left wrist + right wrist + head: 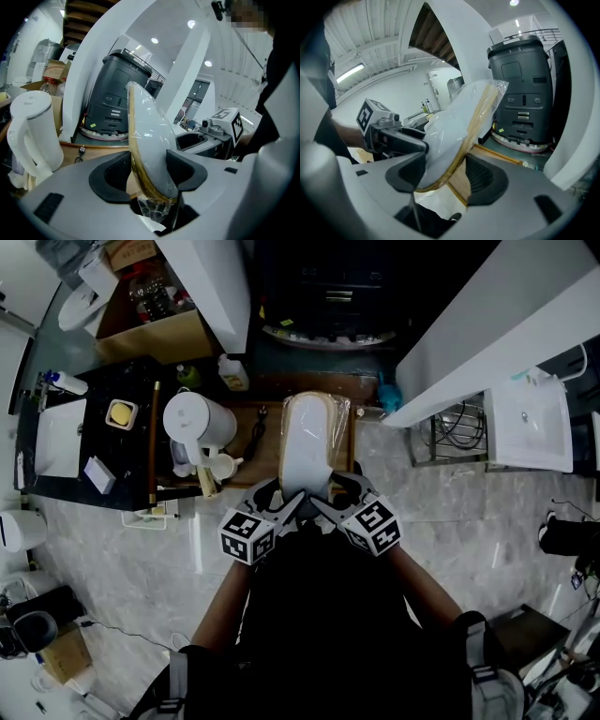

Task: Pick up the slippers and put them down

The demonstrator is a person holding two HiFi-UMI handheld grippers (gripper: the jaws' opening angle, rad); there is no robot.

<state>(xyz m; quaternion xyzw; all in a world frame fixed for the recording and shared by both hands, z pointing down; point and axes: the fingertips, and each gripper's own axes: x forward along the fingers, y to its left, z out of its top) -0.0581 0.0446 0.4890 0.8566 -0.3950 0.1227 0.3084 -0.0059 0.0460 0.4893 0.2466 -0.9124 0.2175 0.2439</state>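
One slipper pack (307,432), two hand-held grippers (279,502) (336,495)

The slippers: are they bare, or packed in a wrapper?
Packed: a clear, crinkly plastic bag covers the white slippers, glinting over them and bunching loose at the near end.

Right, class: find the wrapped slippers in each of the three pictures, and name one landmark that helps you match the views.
Head view: slippers in the middle, pointing up the picture.
Left gripper view: slippers at centre, rising from between the jaws.
Right gripper view: slippers at centre, leaning right from the jaws.
Shared landmark: the dark grey machine behind them.
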